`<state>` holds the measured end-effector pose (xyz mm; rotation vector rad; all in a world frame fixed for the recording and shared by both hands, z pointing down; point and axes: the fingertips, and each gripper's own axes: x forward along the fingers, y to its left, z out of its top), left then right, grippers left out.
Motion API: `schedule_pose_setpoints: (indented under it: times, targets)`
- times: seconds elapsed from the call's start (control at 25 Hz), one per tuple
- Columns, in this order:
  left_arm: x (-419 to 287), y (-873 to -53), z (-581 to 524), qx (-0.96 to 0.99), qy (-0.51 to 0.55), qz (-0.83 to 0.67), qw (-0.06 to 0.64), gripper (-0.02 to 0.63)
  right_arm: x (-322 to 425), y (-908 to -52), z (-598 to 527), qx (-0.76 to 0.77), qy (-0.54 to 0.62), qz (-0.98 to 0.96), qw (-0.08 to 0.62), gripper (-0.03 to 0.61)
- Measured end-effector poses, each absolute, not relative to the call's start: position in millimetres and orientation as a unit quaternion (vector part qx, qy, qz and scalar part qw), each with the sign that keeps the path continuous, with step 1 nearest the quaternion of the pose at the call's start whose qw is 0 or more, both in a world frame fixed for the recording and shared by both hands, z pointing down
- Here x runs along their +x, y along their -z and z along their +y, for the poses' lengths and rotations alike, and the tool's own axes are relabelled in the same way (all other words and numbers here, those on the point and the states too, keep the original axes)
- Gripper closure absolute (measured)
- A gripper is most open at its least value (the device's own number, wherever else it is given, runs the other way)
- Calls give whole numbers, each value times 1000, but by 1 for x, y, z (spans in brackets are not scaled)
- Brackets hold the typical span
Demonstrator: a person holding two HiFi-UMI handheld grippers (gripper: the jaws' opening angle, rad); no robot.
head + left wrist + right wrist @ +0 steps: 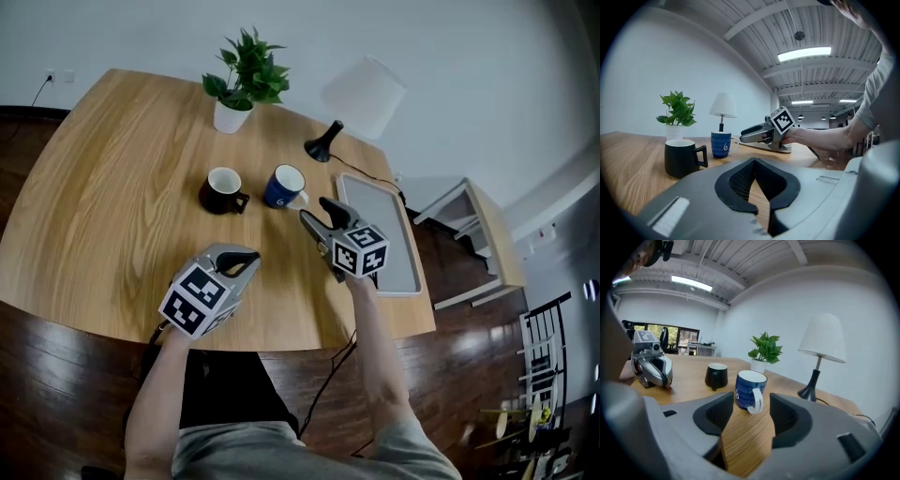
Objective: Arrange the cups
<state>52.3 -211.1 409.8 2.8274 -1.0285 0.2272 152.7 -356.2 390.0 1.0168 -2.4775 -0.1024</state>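
Keeping clear of table [94, 206] edges, blue cup [284, 186] neighbours black cup [221, 190].

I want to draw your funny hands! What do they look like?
Each hand carries a grey plastic gripper, the left gripper and the right gripper, with black padded tongs at the front. Behind them sit white cubes printed with black square markers, one left, one right. The person wears a grey short-sleeved shirt.

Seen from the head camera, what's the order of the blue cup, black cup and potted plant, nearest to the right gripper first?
1. blue cup, just ahead.
2. black cup, further left.
3. potted plant, farthest back.
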Motion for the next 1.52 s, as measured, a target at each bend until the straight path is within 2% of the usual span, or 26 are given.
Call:
schedule_pose_setpoints:
  times: [0.16,0.24,0.32,0.48,0.56,0.76,1.04,1.2,1.52]
  targets:
    - [53,-409,-211,935,-75,-341,63,604,142,-409,-378,340,39,-897,281,333]
    - [54,-408,-211,935,-75,-341,62,604,134,-414,-375,315,40,-899,300,359]
    - [54,-408,-210,936,-77,-339,62,604,124,-410,-364,299,43,-905,298,385]
    - [50,-408,-209,935,-77,-341,62,604,116,-409,-370,314,50,-903,289,385]
    - [52,-409,-209,935,-76,-341,63,604,119,-413,-376,322,47,-899,292,424]
    - [51,-410,-210,935,-77,-340,62,605,119,-414,-377,338,49,-889,304,474]
    - [49,-410,-208,936,-74,-339,62,604,125,-404,-374,356,1,-900,251,490]
    - [48,-409,-208,935,-73,-341,63,604,149,-383,-372,368,-36,-908,195,491]
    - [50,-409,-210,935,-74,-340,63,604,290,-325,-405,483,-34,-863,143,491]
